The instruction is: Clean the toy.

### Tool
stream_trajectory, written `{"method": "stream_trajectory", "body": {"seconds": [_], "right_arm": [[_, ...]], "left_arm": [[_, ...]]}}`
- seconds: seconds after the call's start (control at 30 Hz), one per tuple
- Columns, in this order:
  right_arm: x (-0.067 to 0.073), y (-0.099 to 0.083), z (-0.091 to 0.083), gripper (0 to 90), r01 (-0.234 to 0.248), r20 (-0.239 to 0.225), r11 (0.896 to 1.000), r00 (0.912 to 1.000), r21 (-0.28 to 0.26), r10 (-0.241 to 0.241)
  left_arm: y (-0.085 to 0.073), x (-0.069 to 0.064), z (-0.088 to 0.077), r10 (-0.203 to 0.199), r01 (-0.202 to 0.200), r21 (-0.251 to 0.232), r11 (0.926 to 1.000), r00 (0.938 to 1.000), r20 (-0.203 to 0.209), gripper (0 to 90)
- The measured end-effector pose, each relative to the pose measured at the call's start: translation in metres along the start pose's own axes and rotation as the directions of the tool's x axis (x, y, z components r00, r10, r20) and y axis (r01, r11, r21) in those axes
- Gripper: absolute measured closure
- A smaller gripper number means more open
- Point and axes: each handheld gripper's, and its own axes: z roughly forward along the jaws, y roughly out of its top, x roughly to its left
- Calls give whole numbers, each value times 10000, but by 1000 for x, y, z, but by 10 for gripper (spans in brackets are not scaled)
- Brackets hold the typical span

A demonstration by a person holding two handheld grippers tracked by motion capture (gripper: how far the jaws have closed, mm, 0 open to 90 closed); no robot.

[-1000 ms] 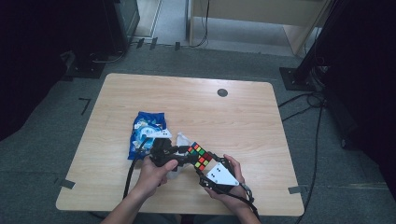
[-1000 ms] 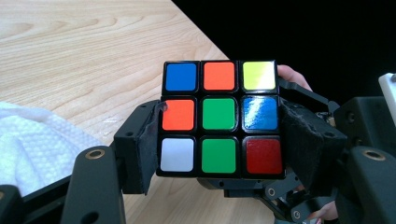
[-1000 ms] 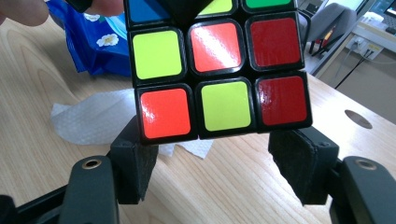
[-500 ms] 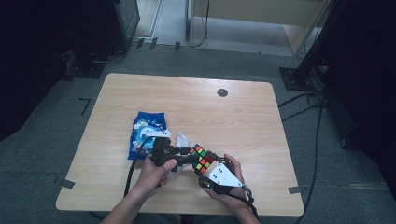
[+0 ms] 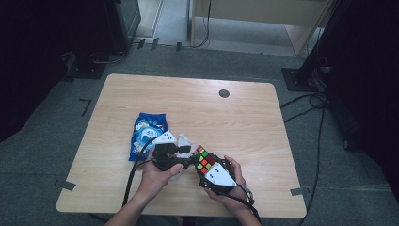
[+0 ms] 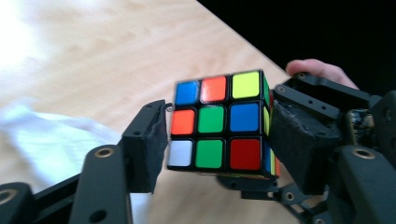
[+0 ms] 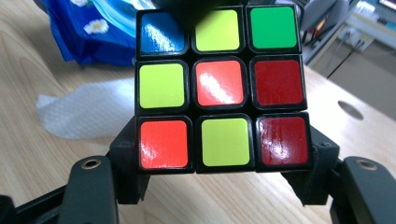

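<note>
High view: puzzle cube (image 5: pixel 203 157) held above the near part of the table (image 5: pixel 244 122), between both tongs. Right tongs (image 7: pixel 219 163) pinch the cube's bottom layer, pads against opposite sides. Left tongs (image 6: pixel 219 133) have just been closing with the cube between them; both pads sit at its sides. Blue packet (image 5: pixel 147 132) and white tissue (image 5: pixel 184 141) lie just beside the left hand (image 5: pixel 155 176).

Left gripper (image 6: pixel 217 140) jaws just closing in on the puzzle cube (image 6: pixel 219 123), cube between them
</note>
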Motion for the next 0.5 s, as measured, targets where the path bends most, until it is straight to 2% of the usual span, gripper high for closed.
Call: {"method": "stream_trajectory", "body": {"seconds": [0.03,0.13,0.23,0.27,0.33,0.4,0.43,0.5], "right_arm": [[-1,-1,1,348,-67,11,9999,10000,115,67],[-3,-2,3,348,-302,91,9990,9995,321,299],[-3,-1,4,348,-395,-46,9986,9992,340,397],[-2,-1,3,348,-378,-83,9990,9992,245,380],[-1,0,2,348,-305,-23,9992,9995,248,306],[-1,0,1,348,-419,22,9989,9991,199,418],[-2,0,1,348,-414,44,9990,9991,177,413],[-3,0,0,348,-497,46,9986,9988,170,496]], "left_arm": [[1,-3,-2,228,-228,-29,9997,9996,-141,406],[2,-9,-2,678,-678,-1,9977,9974,245,401],[0,-19,8,1388,-1402,590,9884,9900,259,382],[-2,-21,11,1493,-1494,707,9863,9888,62,370],[-2,-18,13,1397,-1392,804,9870,9902,5,371],[-2,-12,12,1088,-1114,806,9905,9934,355,378],[-2,-11,11,1069,-1104,826,9905,9933,450,377],[-2,-13,12,1242,-1272,894,9878,9915,387,367]]}}
